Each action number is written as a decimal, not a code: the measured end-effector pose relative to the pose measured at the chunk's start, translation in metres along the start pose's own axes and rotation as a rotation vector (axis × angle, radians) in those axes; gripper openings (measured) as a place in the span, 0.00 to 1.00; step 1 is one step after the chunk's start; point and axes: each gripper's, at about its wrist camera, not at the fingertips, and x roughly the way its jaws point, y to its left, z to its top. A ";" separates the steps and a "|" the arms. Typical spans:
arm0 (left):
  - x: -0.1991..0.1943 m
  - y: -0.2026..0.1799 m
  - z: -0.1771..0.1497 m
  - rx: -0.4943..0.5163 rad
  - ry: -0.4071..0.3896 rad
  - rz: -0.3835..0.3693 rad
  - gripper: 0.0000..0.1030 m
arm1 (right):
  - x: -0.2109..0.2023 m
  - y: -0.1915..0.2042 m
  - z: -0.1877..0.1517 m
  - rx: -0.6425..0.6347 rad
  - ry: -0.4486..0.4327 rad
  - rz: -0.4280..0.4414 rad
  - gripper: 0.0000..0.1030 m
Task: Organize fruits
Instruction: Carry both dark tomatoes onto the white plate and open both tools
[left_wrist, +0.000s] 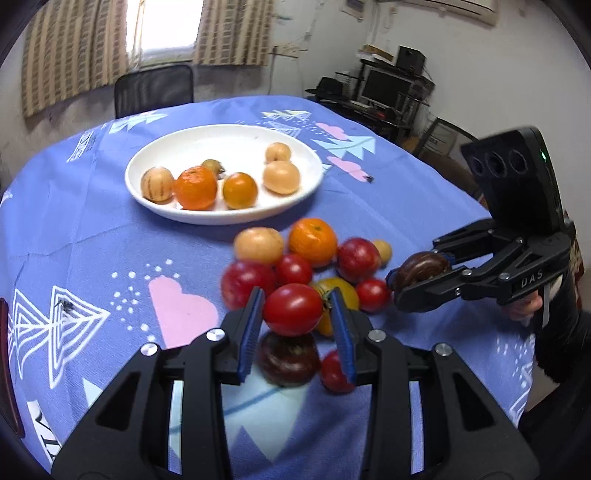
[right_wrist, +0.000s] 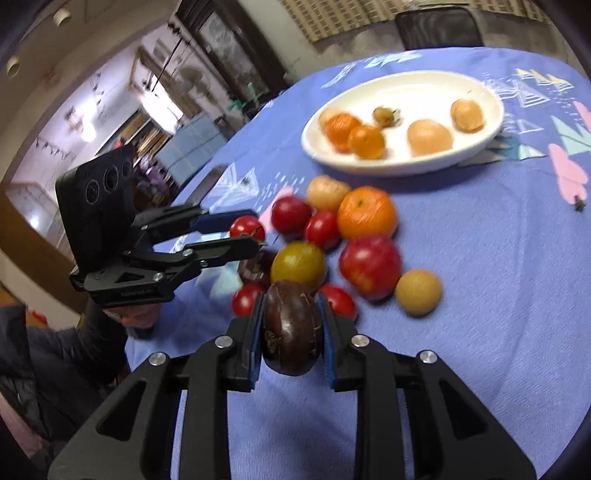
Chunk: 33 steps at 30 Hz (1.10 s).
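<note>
A glossy red oval tomato (left_wrist: 292, 309) and a dark purple-brown round tomato (right_wrist: 293, 328) sit raised above the mixed red, orange and yellow fruit heap (left_wrist: 314, 258).

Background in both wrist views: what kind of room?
Likely a lived-in home dining room: curtained window, chair at the clothed table, cluttered computer desk in the corner.

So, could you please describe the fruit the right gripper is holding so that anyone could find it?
Start at the white plate, then come nearer past the loose pile of fruit on the blue tablecloth. The right gripper clamps a dark purple-brown tomato, lifted clear, far darker than the red ones behind.
</note>
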 end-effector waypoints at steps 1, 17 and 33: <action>-0.001 0.002 0.006 -0.005 -0.002 0.005 0.36 | -0.001 -0.001 0.003 0.011 -0.010 -0.006 0.26; 0.045 0.033 0.119 -0.093 -0.083 0.156 0.36 | 0.000 -0.022 0.101 0.074 -0.285 -0.346 0.26; 0.062 0.070 0.135 -0.184 -0.072 0.218 0.67 | 0.012 -0.053 0.131 0.118 -0.297 -0.445 0.45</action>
